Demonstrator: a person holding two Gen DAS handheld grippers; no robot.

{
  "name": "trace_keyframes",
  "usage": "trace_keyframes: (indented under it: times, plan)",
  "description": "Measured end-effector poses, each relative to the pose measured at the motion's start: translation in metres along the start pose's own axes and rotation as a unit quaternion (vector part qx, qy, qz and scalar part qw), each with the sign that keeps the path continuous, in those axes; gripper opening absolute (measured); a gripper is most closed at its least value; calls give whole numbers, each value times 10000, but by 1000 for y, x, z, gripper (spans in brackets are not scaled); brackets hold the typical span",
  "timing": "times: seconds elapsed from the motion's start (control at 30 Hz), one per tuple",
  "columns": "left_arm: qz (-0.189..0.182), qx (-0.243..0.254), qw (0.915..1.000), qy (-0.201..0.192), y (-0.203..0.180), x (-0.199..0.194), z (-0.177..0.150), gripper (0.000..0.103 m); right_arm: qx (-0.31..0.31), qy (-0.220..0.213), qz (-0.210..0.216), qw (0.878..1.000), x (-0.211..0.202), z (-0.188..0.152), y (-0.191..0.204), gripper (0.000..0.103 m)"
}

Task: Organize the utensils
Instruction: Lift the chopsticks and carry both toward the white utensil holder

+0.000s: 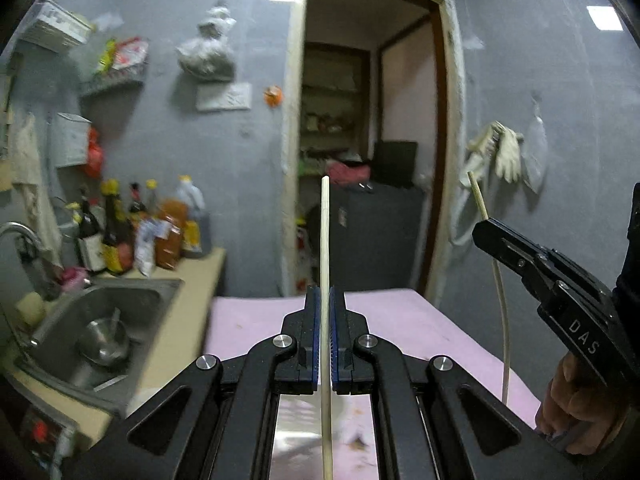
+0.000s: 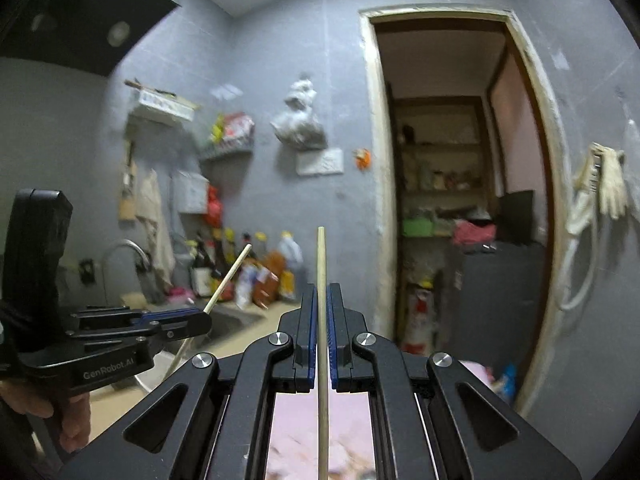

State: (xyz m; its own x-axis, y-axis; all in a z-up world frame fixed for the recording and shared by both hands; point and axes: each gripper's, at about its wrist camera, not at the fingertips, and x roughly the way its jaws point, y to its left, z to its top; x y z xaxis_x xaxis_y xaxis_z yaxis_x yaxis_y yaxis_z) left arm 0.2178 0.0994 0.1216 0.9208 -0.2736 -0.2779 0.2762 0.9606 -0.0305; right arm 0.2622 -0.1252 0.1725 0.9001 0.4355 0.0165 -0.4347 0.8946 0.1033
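My left gripper (image 1: 325, 294) is shut on a pale wooden chopstick (image 1: 325, 240) that stands upright between its blue pads and sticks out above and below them. My right gripper (image 2: 320, 290) is shut on a second chopstick (image 2: 321, 260), also upright. Both are raised in the air above a pink-covered table (image 1: 400, 320). In the left wrist view the right gripper (image 1: 486, 232) shows at the right edge, a hand (image 1: 576, 408) on its handle, its chopstick (image 1: 502, 304) hanging below. In the right wrist view the left gripper (image 2: 202, 318) shows at the left with its chopstick (image 2: 230, 276) slanting.
A steel sink (image 1: 100, 320) with a bowl lies at the left beside a beige counter (image 1: 188, 304) carrying several sauce bottles (image 1: 120, 232). An open doorway (image 1: 368, 140) is ahead. Gloves (image 1: 500, 152) hang on the grey wall at the right. A range hood (image 2: 80, 12) hangs upper left.
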Motion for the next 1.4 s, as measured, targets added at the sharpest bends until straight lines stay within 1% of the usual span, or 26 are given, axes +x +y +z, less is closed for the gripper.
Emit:
trace_keyframes:
  times: [0.13,0.3,0.4,0.5,0.6,0.8,1.0,1.2,1.3,1.4]
  plan:
    - [331,-198,9991,-166,45,-2,6,2,231,-192,490,9983,26,12,20,3]
    - [586,-753,9939,-552,98,2,1,2,555,-433,1080,9917,54,14,38,3]
    - [492,-1189,9893,-680,124,6,-5,2,680,-493,1241,9887,69,7,45,3]
    - [576,-1328,9867,-735,139,11,-12,2,722,-411,1231,9889,81,-4,48,3]
    - [643,-1380,9854,-758,144,14,-18,2,727,-369,1215,9892,89,-16,50,3]
    - [734,-1279,9865,-707,139,18,-35,2,620,-341,1152,9908,98,-34,56,3]
    - [803,-1396,9857,-504,132,19,-54,2,383,-10,1052,9937,100,-54,60,3]
    - [922,-1194,9881,-295,118,21,-67,3,279,352,1002,9940,95,-68,60,3]
    - [859,-1318,9874,-183,117,20,-70,3,272,507,1014,9932,92,-72,60,4]
    - [854,-1305,9877,-109,114,18,-70,3,288,631,1013,9924,91,-75,58,4]
